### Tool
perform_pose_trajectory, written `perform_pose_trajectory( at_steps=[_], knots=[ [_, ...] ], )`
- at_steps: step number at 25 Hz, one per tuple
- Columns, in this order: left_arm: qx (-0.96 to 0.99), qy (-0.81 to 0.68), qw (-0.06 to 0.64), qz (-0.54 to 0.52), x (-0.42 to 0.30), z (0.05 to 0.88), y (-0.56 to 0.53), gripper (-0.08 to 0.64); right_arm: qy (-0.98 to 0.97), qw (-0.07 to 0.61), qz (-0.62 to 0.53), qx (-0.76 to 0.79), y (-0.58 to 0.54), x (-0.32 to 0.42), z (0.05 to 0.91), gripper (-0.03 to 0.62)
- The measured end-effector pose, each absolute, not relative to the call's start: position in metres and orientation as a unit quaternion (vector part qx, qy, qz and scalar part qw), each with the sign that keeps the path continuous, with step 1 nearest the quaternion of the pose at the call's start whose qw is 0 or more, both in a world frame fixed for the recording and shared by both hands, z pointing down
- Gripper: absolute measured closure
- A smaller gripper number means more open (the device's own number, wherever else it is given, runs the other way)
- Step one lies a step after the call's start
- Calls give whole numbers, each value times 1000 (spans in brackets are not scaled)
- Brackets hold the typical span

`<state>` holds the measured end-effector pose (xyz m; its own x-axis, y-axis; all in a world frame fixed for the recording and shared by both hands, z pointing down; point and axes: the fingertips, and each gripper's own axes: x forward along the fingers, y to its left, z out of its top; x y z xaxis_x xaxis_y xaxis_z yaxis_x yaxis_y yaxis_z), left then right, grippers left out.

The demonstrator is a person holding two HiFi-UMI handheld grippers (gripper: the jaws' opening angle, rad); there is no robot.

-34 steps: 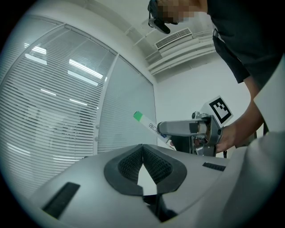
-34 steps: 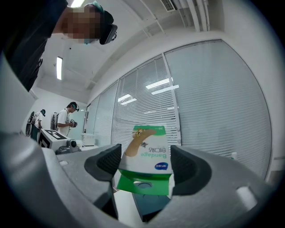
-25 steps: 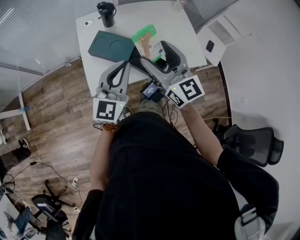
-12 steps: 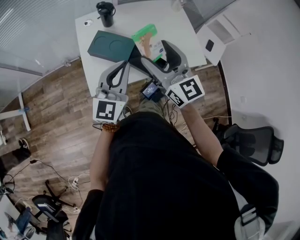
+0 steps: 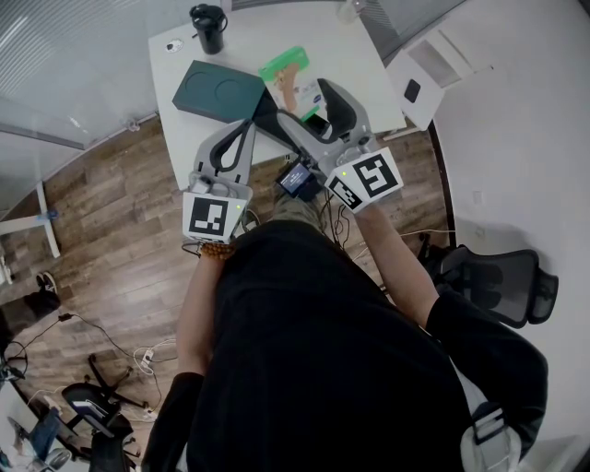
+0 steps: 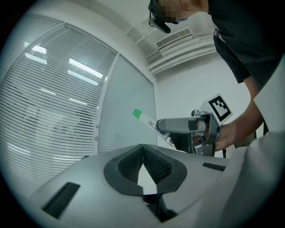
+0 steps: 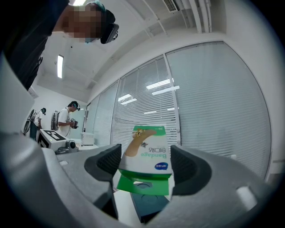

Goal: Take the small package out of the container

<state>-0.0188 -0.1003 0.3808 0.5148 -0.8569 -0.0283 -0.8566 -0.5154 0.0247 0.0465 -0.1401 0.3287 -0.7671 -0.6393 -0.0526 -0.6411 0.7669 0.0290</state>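
My right gripper (image 5: 304, 103) is shut on the small package (image 5: 289, 79), a green and white bandage box held above the white table (image 5: 249, 46). In the right gripper view the box (image 7: 147, 156) stands upright between the two pads, its green hang tab pointing down. The dark green container (image 5: 221, 90) lies flat on the table left of the box and shows under it (image 7: 149, 202). My left gripper (image 5: 249, 127) is shut and empty, near the container's front corner. The left gripper view shows its pads (image 6: 153, 164) meeting at the tips, with the box (image 6: 144, 119) beyond.
A black cup (image 5: 210, 28) stands at the table's far left corner, with a small white thing (image 5: 174, 43) beside it. A white cabinet (image 5: 429, 74) is right of the table. Wood floor lies to the left. Another person (image 7: 70, 116) stands far off at a desk.
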Motion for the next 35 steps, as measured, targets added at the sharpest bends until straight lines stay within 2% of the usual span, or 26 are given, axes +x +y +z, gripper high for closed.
perform_pose_trajectory(
  at_steps=[35],
  knots=[
    [872, -490, 5, -18, -21, 385, -99, 560, 931, 4, 48, -363, -143, 49, 329, 252]
  ],
)
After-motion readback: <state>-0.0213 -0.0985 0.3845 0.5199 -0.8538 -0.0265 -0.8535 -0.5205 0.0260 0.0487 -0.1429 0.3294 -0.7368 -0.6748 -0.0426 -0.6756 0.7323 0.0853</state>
